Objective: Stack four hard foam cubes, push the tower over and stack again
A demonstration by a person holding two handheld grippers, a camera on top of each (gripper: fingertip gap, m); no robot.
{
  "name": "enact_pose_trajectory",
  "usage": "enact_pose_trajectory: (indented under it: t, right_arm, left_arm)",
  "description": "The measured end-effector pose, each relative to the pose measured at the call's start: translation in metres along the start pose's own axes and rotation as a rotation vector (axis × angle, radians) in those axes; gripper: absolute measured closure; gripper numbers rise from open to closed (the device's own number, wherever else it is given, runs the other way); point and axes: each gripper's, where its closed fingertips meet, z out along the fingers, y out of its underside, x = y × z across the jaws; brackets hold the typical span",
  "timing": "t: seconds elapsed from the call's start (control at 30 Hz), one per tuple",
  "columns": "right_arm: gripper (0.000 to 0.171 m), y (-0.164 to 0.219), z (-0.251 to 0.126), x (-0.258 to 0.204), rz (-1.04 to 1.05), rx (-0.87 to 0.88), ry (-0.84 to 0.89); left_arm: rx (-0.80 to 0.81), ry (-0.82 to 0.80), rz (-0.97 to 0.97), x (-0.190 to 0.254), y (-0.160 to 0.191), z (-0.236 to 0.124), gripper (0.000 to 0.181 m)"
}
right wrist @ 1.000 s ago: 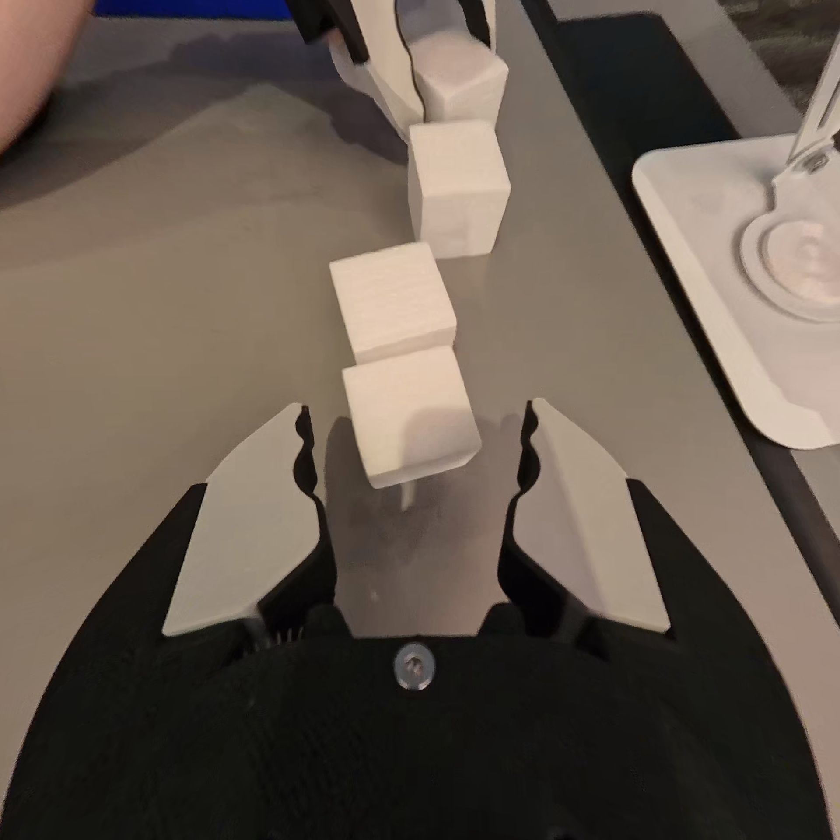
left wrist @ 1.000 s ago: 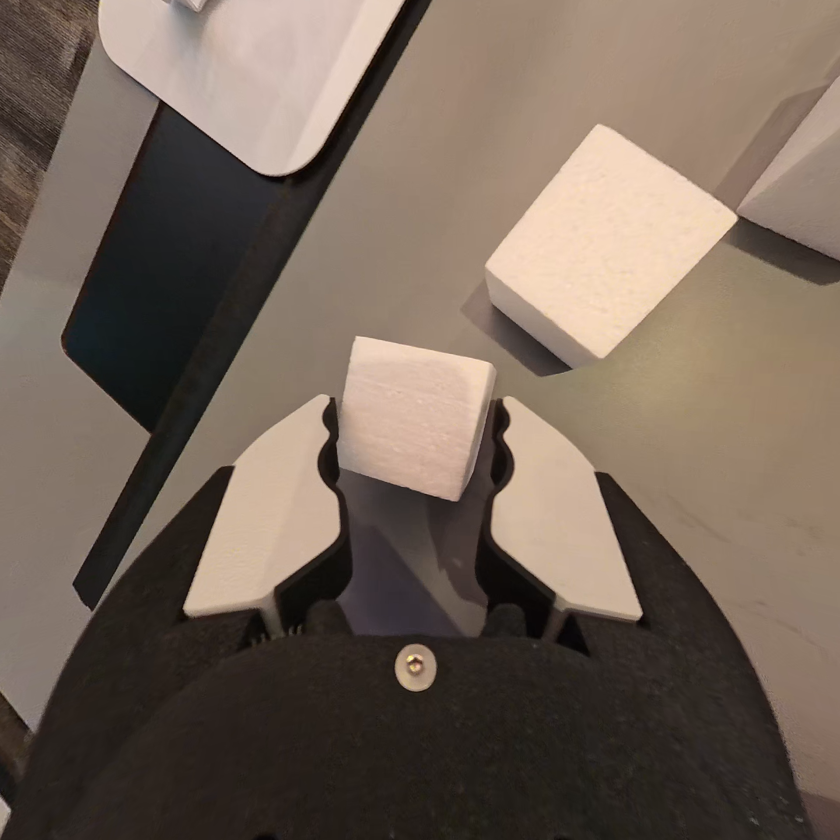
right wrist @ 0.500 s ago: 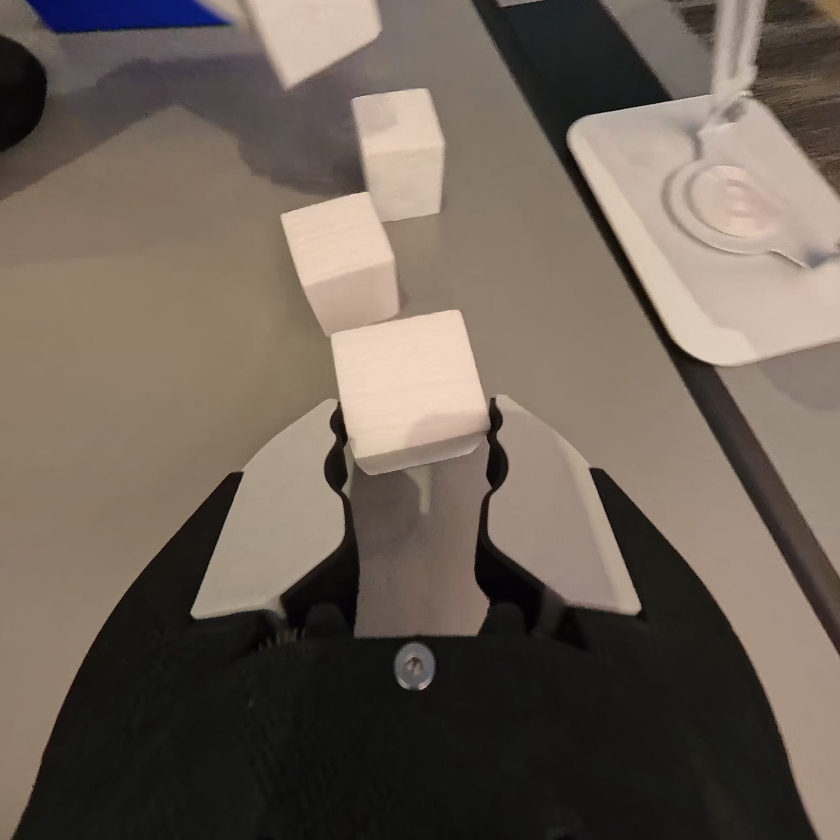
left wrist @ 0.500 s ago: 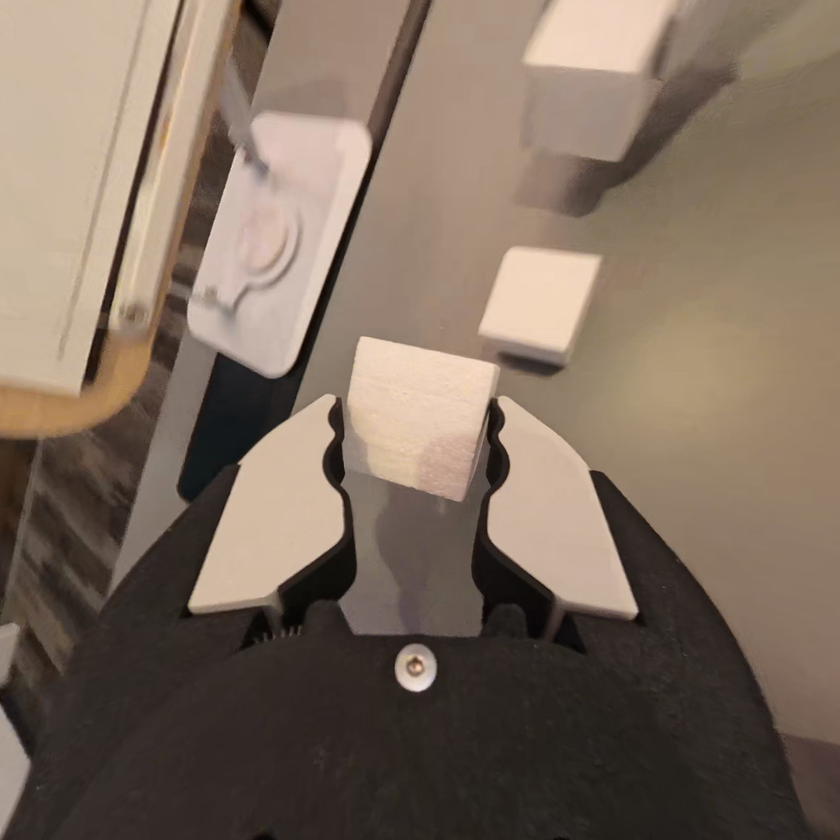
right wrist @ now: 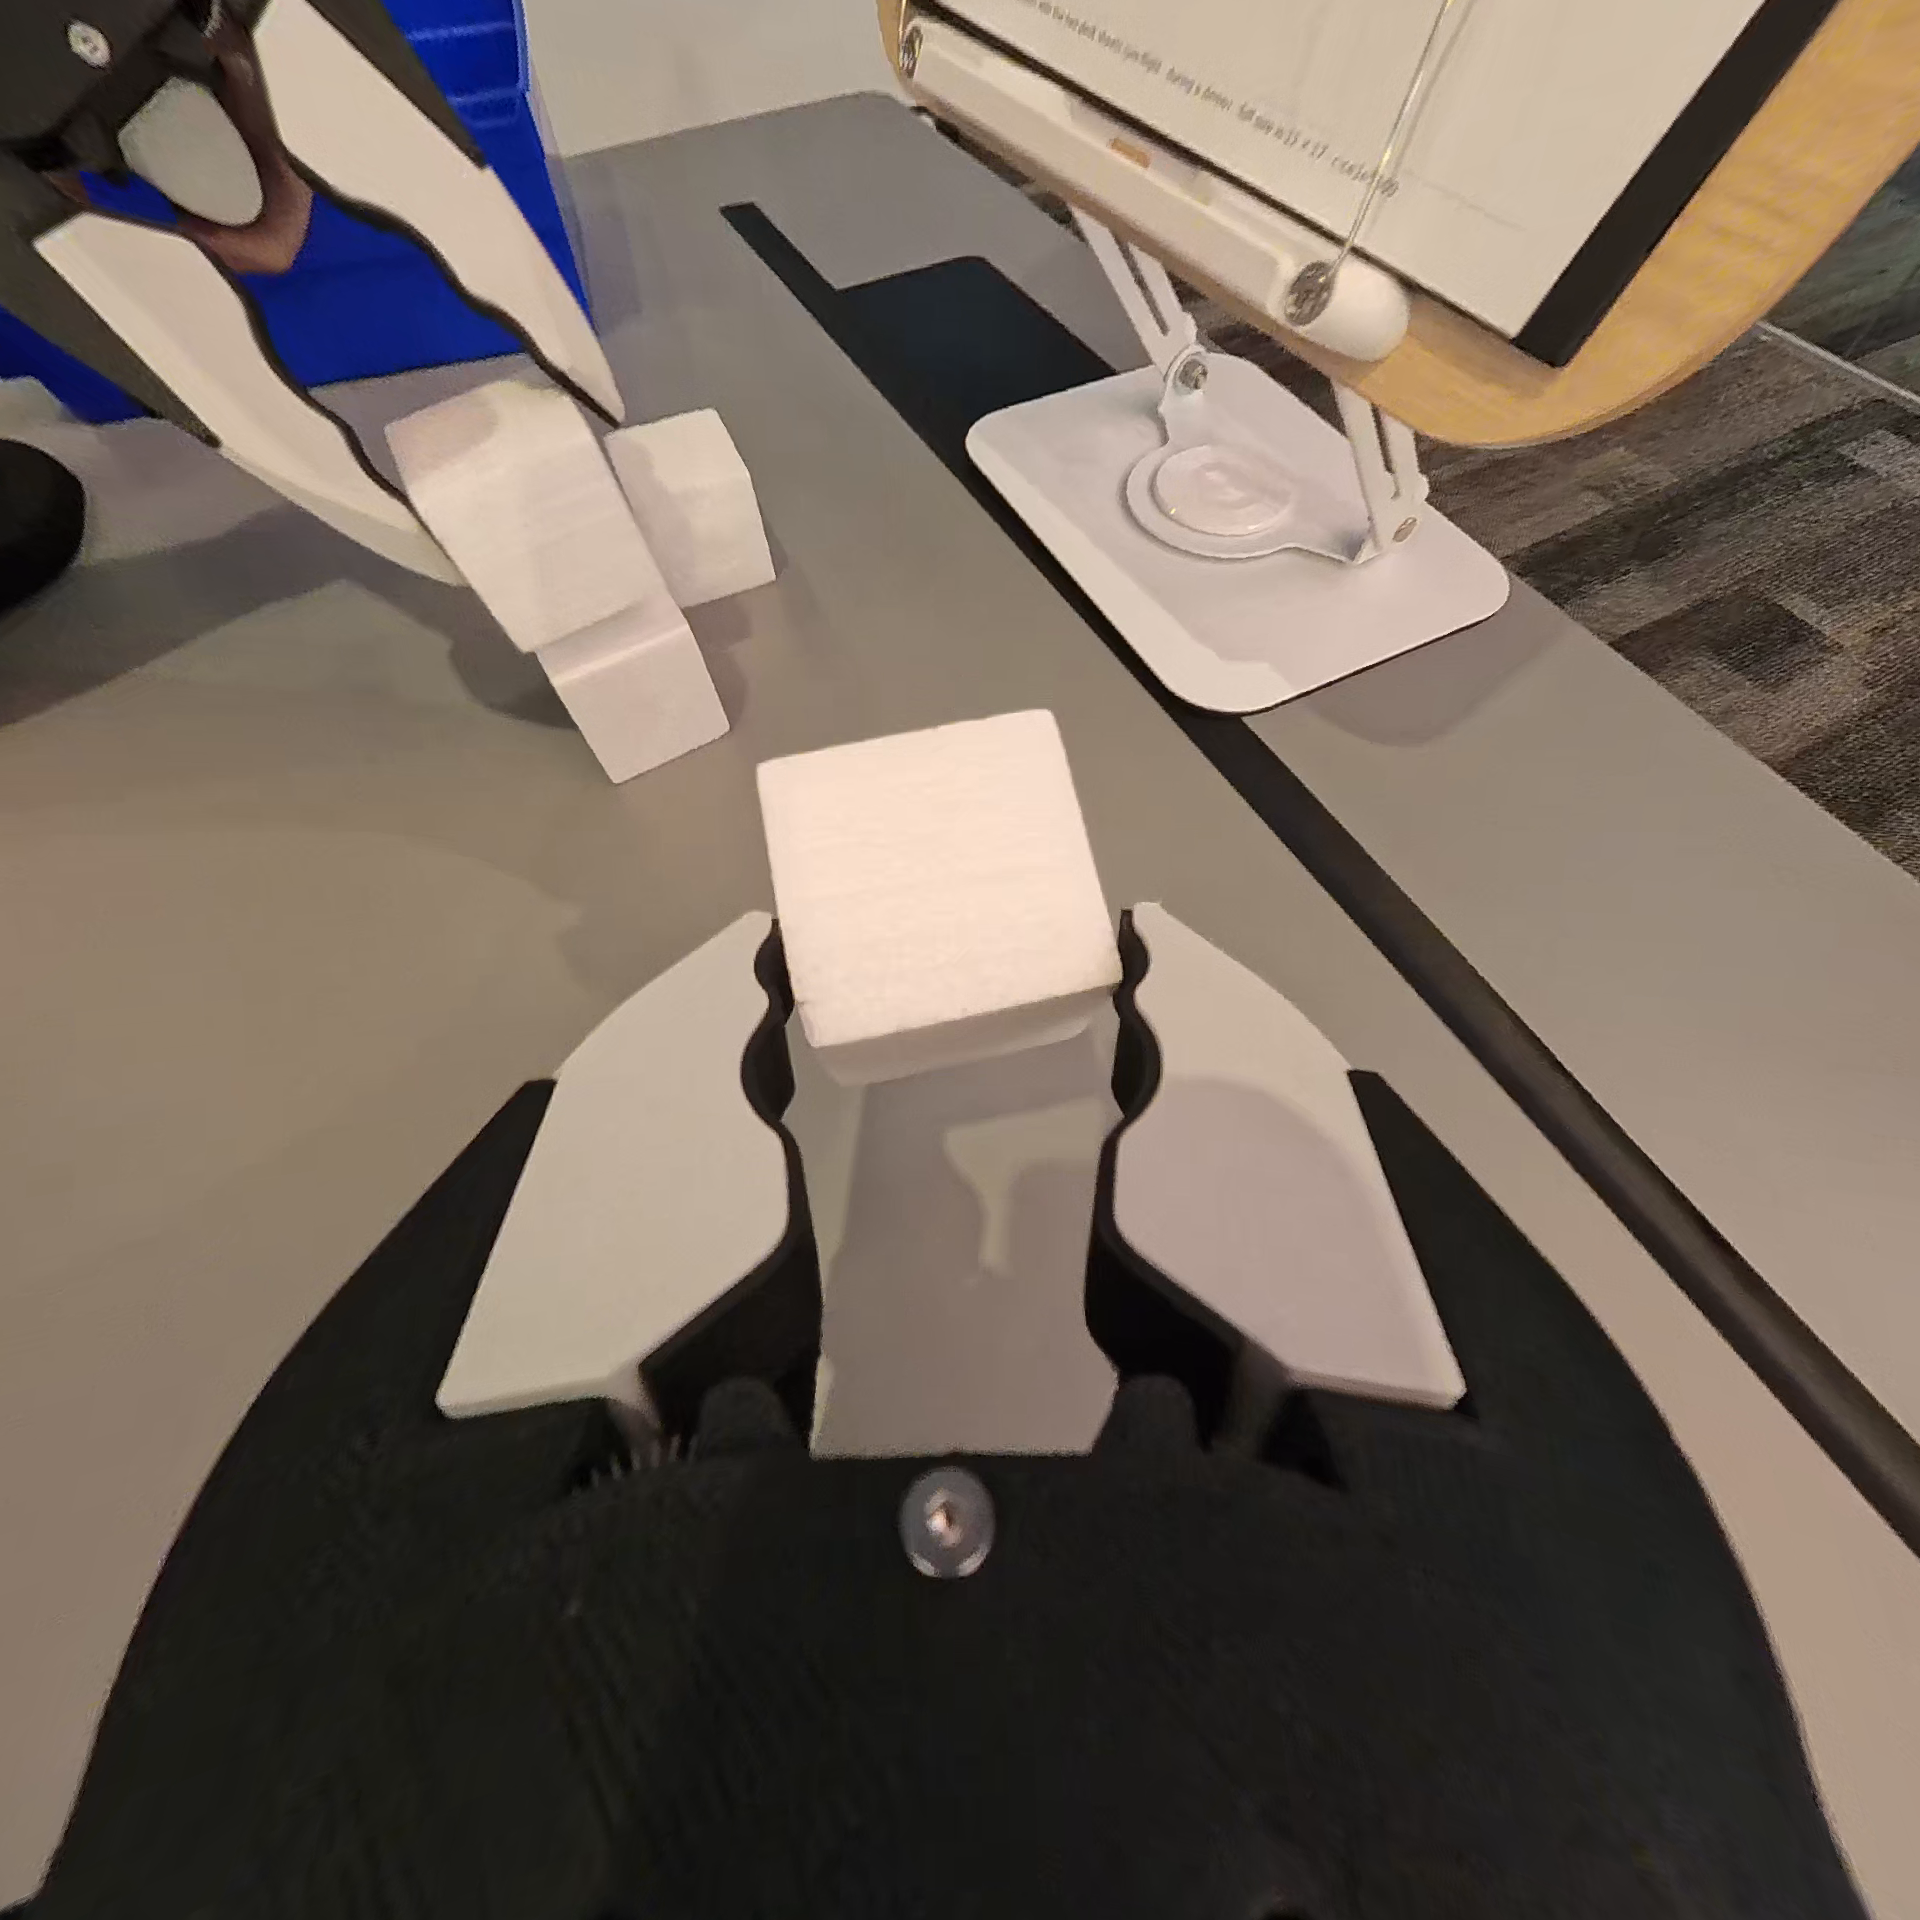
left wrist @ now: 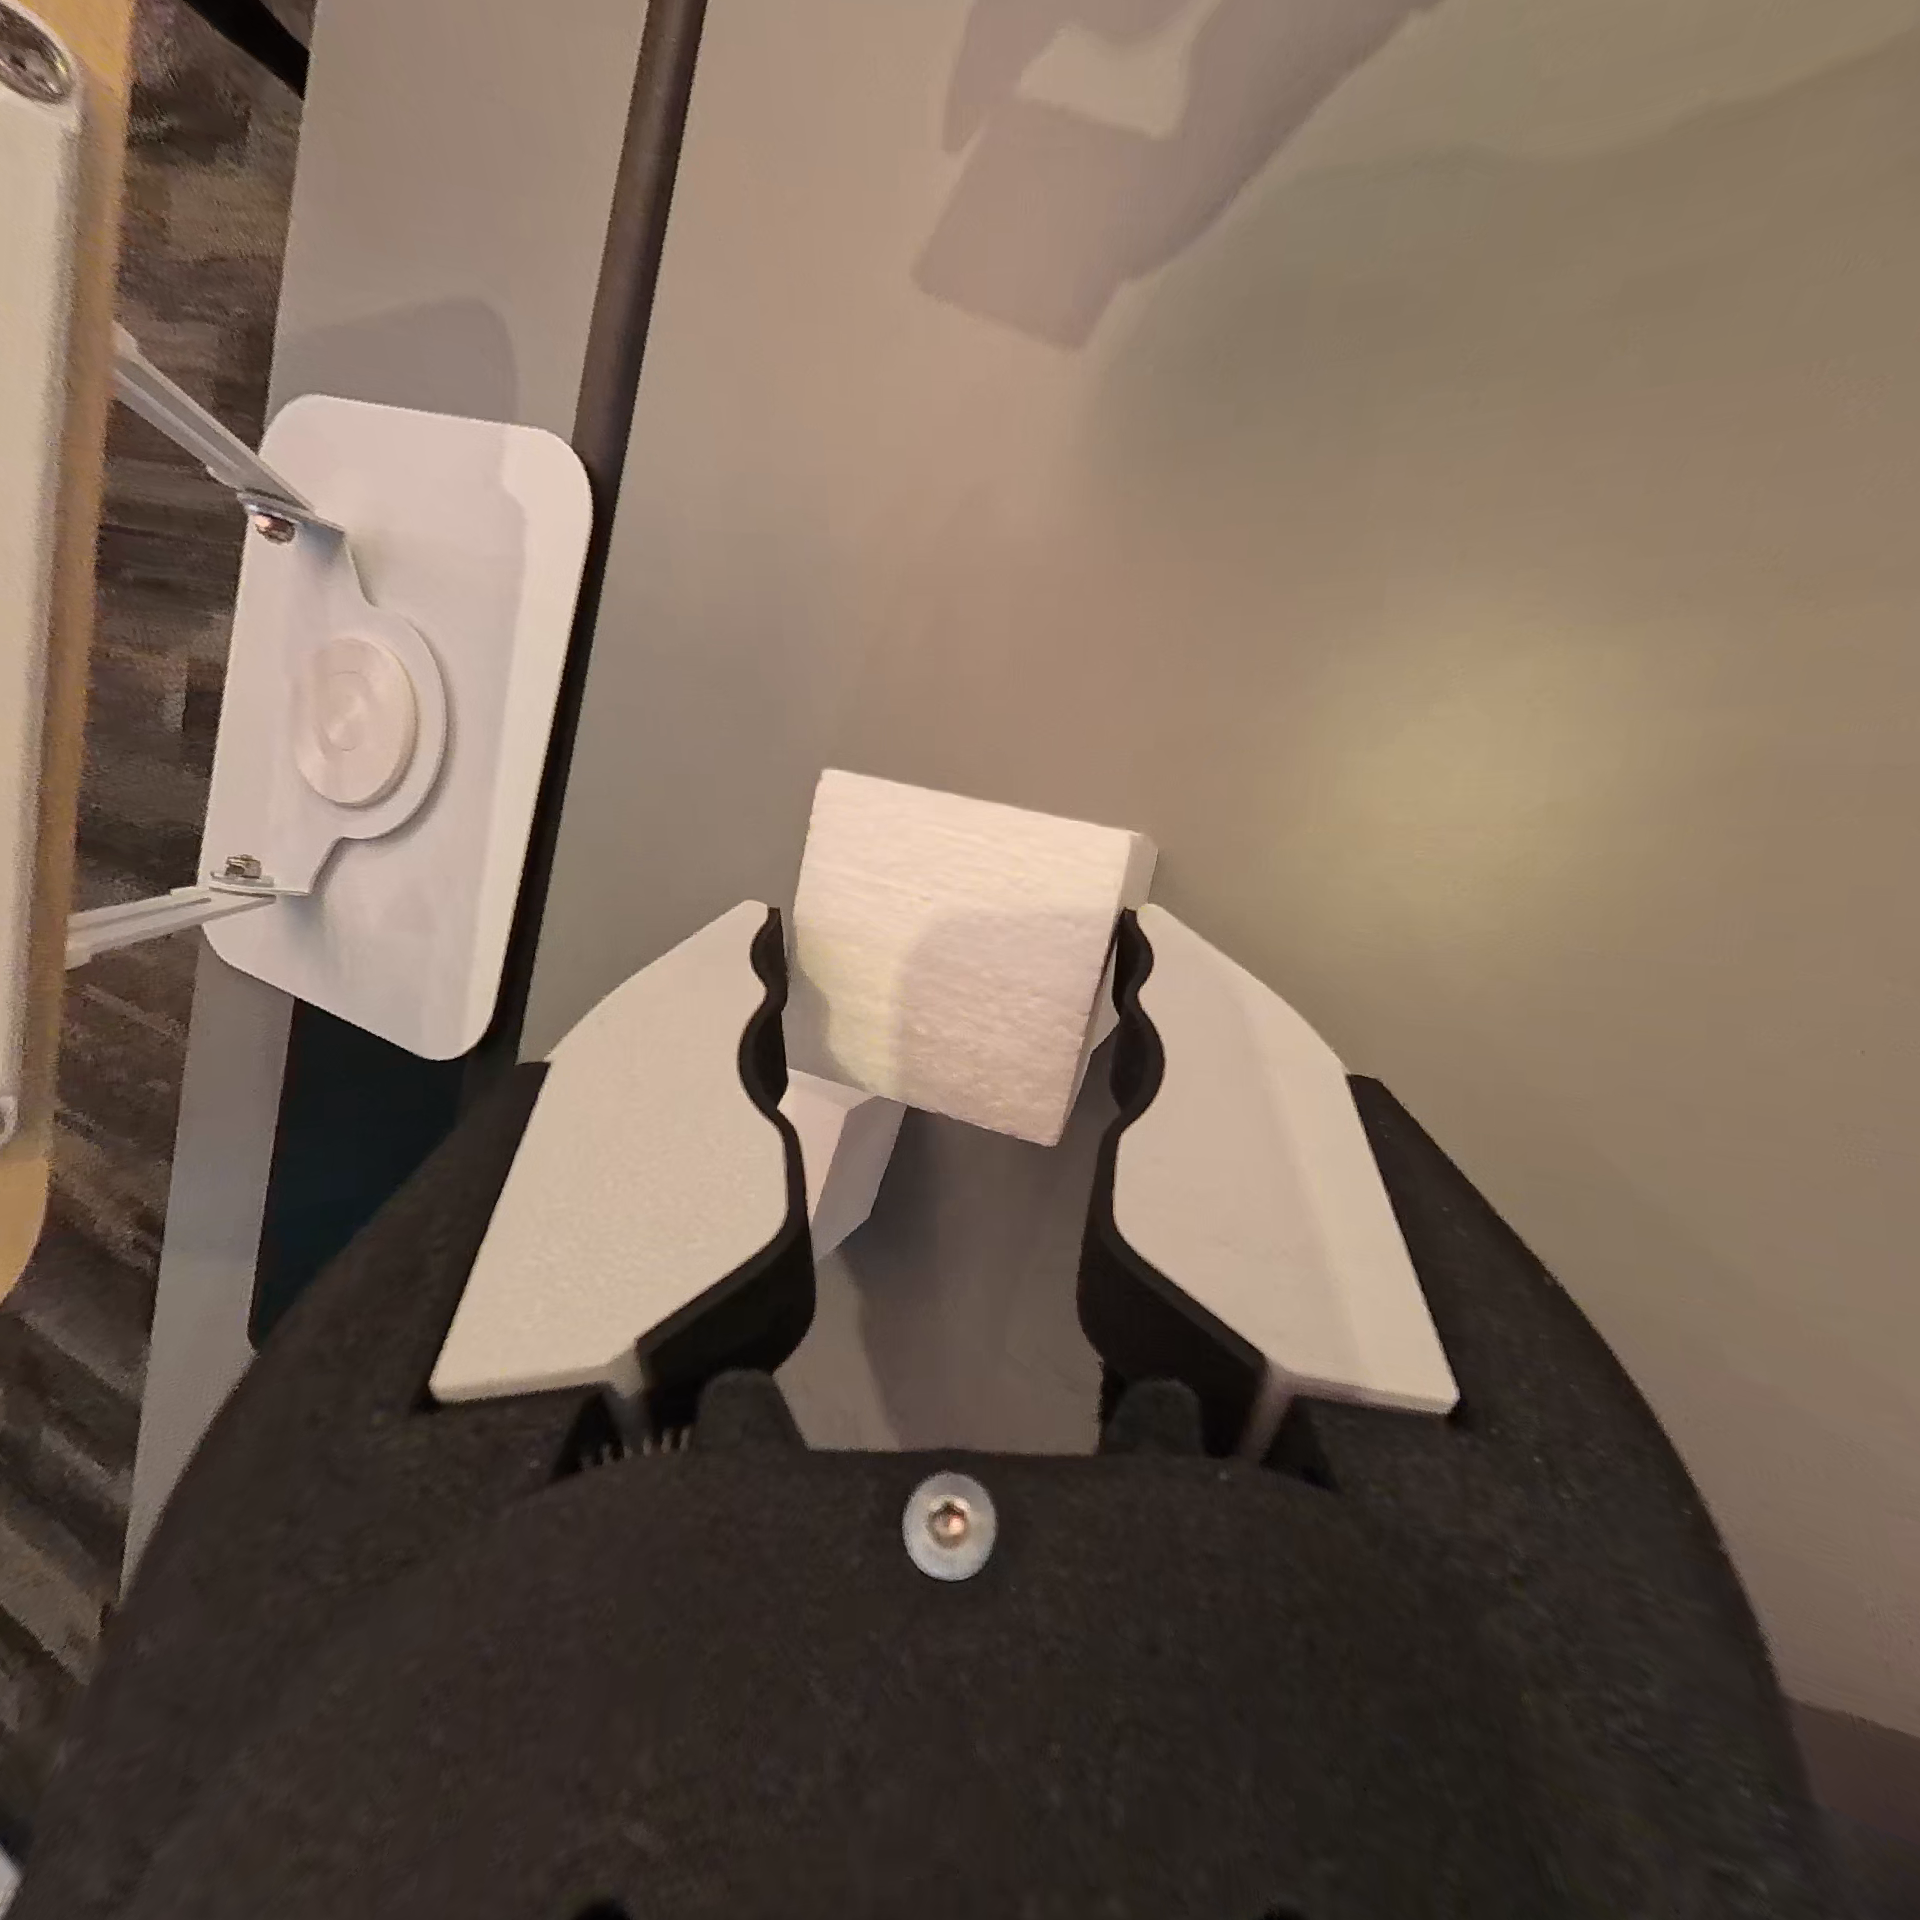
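Note:
Several white hard foam cubes are in view. My left gripper [left wrist: 951, 914] is shut on one cube [left wrist: 935, 977], and a corner of a second cube [left wrist: 847, 1164] shows just under it. In the right wrist view, the left gripper [right wrist: 509, 488] holds its cube [right wrist: 520, 530] tilted on top of a cube [right wrist: 639, 681] that stands on the grey table [right wrist: 260, 883]. Another cube [right wrist: 696, 499] stands just behind. My right gripper [right wrist: 951, 920] is shut on a further cube [right wrist: 930, 873], held above the table.
A white stand base [right wrist: 1236, 540] carrying a wood-rimmed board [right wrist: 1455, 156] sits at the right, beyond a black strip [right wrist: 997, 343]; the base also shows in the left wrist view [left wrist: 384, 727]. A blue bin [right wrist: 364, 270] stands at the back left. The gap from one gripper's tips to the other's is roughly 20 centimeters.
My right gripper closed on the nearest cube and lifted it off the table. My left gripper carried its cube over onto the middle cube.

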Motion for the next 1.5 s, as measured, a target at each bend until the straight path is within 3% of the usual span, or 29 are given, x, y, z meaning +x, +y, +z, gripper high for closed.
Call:
enact_pose_trajectory:
  t: [0.43,0.57,0.7,0.77,0.87,1.0,1.23,1.5]
  right_arm:
    - [0.11,0.017,0.012,0.001,0.017,-0.069,-0.013]
    - [0.11,0.011,0.014,-0.003,0.009,-0.052,-0.023]
    - [0.111,-0.04,0.021,-0.028,-0.009,0.113,-0.086]
    - [0.111,-0.076,0.028,-0.05,0.005,0.211,-0.133]
    - [0.111,-0.11,0.046,-0.089,-0.024,0.226,-0.21]
    - [0.111,-0.115,0.079,-0.123,-0.117,0.084,-0.296]
    - [0.11,-0.098,0.114,-0.122,-0.222,-0.132,-0.298]
    - [0.11,-0.096,0.129,-0.122,-0.234,-0.17,-0.289]
  left_arm:
    - [-0.036,0.026,-0.038,0.002,0.002,0.012,0.12]
    - [0.005,0.037,-0.043,0.002,-0.002,0.007,0.107]
    - [0.059,0.001,-0.08,-0.014,0.01,-0.02,0.098]
    - [0.082,-0.033,-0.131,-0.028,0.03,-0.033,0.102]
    - [0.07,-0.064,-0.224,-0.047,0.068,-0.038,0.103]
    - [0.08,-0.059,-0.322,-0.057,0.091,-0.037,0.107]
    - [0.061,-0.035,-0.31,-0.053,0.094,-0.035,0.109]
    - [0.123,-0.016,-0.334,-0.054,0.092,-0.042,0.112]
